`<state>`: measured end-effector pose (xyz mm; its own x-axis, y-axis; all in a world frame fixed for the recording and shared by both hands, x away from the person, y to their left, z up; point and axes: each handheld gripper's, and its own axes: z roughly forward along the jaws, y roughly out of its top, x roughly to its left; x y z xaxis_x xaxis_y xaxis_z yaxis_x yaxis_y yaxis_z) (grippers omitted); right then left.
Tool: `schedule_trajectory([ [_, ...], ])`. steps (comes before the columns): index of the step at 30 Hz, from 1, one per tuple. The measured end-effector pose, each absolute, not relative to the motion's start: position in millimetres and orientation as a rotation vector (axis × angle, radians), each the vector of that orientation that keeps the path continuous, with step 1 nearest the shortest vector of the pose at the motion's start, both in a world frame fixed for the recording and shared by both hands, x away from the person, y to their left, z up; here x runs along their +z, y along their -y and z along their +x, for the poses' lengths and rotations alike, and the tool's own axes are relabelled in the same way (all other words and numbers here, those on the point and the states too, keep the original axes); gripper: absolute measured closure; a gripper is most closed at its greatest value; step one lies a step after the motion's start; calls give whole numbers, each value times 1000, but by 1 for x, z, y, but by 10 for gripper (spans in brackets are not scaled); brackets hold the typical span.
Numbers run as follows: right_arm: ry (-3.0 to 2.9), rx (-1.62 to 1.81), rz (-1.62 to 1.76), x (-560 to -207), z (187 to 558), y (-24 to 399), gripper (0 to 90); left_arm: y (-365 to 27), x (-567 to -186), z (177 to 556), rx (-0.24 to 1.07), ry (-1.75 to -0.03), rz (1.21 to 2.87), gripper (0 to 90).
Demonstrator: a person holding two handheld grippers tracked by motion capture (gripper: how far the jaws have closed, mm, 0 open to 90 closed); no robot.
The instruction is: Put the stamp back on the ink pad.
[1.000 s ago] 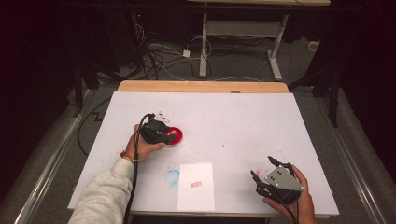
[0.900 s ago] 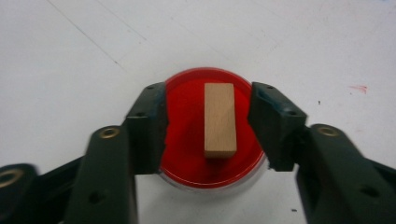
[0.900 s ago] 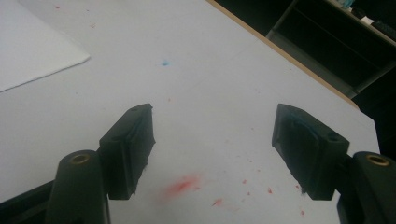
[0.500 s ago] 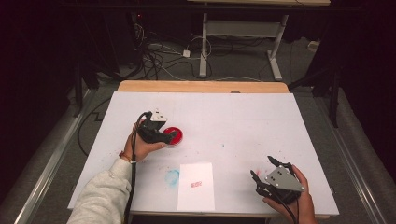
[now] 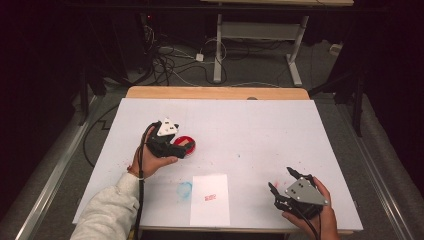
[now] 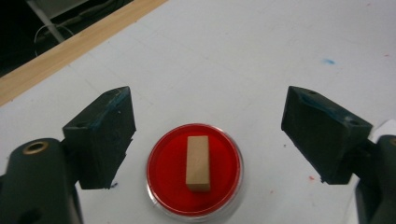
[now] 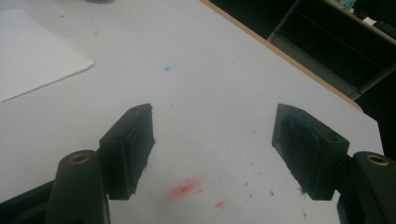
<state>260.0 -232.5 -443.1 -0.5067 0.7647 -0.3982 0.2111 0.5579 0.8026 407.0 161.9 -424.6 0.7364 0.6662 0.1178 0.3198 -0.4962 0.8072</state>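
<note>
White table (image 5: 260, 125) bears red dish (image 5: 186, 144), paper sheet (image 5: 210, 200).

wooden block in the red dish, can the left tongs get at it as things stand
Probably yes: the left tongs have just been opening and stand wide, just above the wooden block on the red dish, with nothing between.

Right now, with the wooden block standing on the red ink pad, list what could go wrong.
1. The left gripper, whose jaws have just been opening, brackets the small rectangular wooden stamp block without touching it; a careless pull-away could tip it off the round red ink pad in its clear dish.
2. Its pads carry blue stains and could smear things.
3. Red specks by the open right gripper might mark the white paper sheet.
</note>
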Motion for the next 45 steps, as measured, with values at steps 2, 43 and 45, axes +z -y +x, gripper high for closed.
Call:
schedule_trajectory([
  [2, -2013, 912, 788, -443, 260, 233, 301, -161, -422, 401, 553, -717, 2104, 164],
  [43, -2003, 955, 761, -439, 253, 229, 310, -173, -424, 322, 777, -496, 2086, 164],
  [45, -2004, 954, 761, -439, 253, 229, 310, -176, -426, 319, 772, -499, 2088, 164],
])
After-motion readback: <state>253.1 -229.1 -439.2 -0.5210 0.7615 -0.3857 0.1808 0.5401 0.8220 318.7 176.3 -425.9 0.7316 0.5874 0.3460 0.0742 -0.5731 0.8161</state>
